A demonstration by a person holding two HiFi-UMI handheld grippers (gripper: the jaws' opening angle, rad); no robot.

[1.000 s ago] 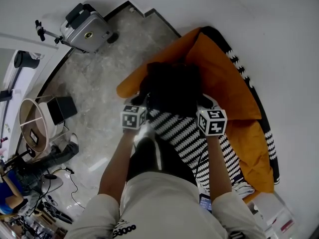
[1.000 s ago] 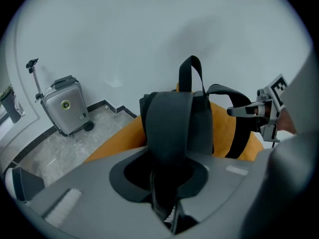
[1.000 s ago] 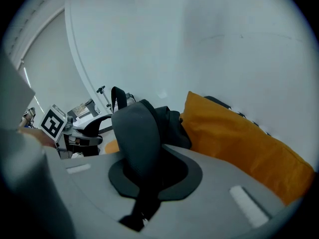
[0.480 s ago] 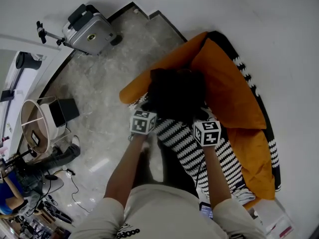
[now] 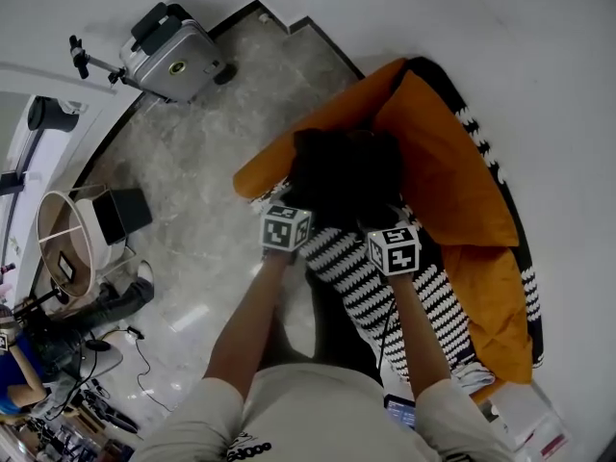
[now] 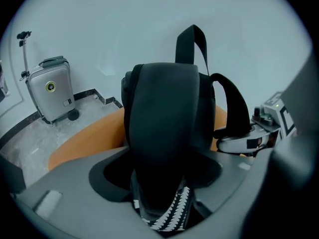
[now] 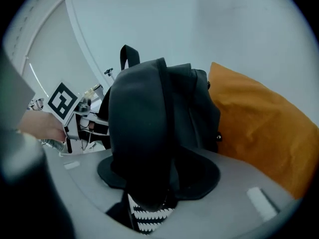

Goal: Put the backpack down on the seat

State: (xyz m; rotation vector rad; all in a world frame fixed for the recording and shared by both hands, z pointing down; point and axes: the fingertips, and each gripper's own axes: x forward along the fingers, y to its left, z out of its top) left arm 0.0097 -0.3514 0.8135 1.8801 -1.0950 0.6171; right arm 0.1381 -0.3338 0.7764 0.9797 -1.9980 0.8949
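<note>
The black backpack (image 5: 342, 176) stands upright on the orange seat (image 5: 452, 181), at the far end of a black-and-white striped cloth (image 5: 371, 282). My left gripper (image 5: 294, 208) is at its near left corner and my right gripper (image 5: 383, 224) at its near right corner. Both sets of jaws are opening. In the left gripper view the backpack (image 6: 164, 123) fills the gap between the jaws, and the right gripper (image 6: 249, 139) shows beside a strap. In the right gripper view the backpack (image 7: 149, 133) again sits between the jaws, with the left gripper's marker cube (image 7: 62, 101) beyond it.
A silver suitcase (image 5: 168, 61) stands on the marble floor at the far left. A round white shelf (image 5: 63, 239) and a black box (image 5: 120, 212) sit left of me, with cables (image 5: 135, 345) near them. An orange cushion (image 7: 259, 128) leans behind the backpack, and a white wall backs the seat.
The two marker cubes have drawn closer together at the backpack's near side, the left one shifting right. The backpack stays upright on the seat.
</note>
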